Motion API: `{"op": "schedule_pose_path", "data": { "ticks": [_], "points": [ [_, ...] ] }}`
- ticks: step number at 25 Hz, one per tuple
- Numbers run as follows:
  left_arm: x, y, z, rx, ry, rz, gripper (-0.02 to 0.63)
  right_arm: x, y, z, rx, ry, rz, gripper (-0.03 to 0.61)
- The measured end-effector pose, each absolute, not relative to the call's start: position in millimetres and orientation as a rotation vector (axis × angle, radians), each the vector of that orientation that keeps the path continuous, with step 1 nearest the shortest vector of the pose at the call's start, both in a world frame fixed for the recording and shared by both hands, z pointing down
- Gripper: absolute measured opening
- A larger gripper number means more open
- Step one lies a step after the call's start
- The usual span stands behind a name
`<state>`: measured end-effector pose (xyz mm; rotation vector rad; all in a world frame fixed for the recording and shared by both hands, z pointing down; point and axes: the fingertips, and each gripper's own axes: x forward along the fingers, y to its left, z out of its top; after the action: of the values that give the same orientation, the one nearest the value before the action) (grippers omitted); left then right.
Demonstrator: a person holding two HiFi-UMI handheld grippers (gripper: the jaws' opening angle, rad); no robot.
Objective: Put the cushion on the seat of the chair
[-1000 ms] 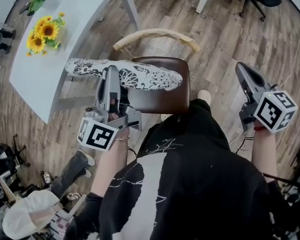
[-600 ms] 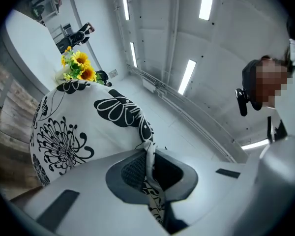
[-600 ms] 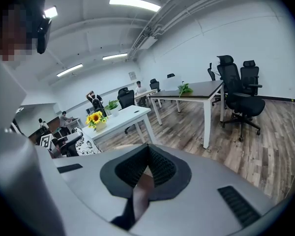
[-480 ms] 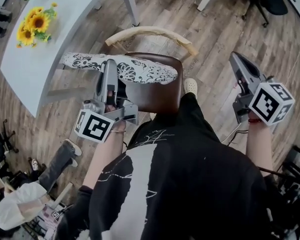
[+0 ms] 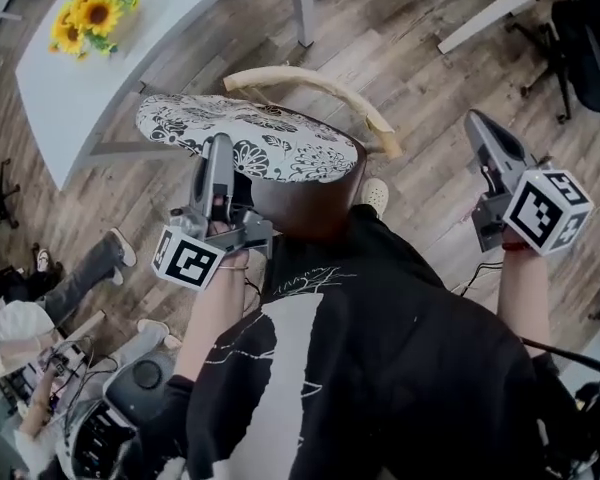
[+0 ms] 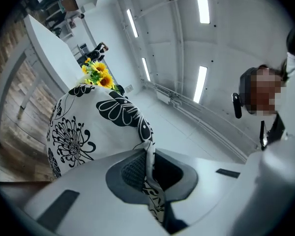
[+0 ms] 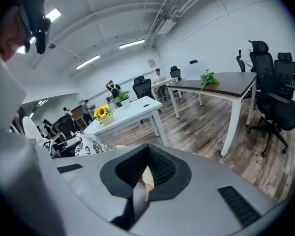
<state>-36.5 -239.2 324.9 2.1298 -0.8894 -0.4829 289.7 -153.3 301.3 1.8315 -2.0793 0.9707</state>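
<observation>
A white cushion with a black flower print lies tilted over the chair's brown seat, in front of the pale wooden back rail. My left gripper is shut on the cushion's near edge. In the left gripper view the printed fabric runs pinched between the pads of that gripper. My right gripper hangs to the right of the chair, apart from it, shut on nothing. In its own view the right gripper shows only a thin slit between the jaws.
A white table with sunflowers stands at the far left of the chair. Another table leg and a black office chair are at the top right. A seated person's shoe is at the left. A dark desk is ahead of the right gripper.
The cushion has tipped from edge-on to a flatter lie and come down over the seat, still in my left gripper. The right gripper has shifted a little beside the chair.
</observation>
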Motion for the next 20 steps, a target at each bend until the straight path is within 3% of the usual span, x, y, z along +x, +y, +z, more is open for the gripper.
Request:
{"op": "schedule_pose_path", "data": {
  "ticks": [20],
  "points": [
    [-35,-246,359,1.910,-1.294,-0.738,0.021,350,-201,323,1.560,-2.228,0.925,0.015]
  ]
}}
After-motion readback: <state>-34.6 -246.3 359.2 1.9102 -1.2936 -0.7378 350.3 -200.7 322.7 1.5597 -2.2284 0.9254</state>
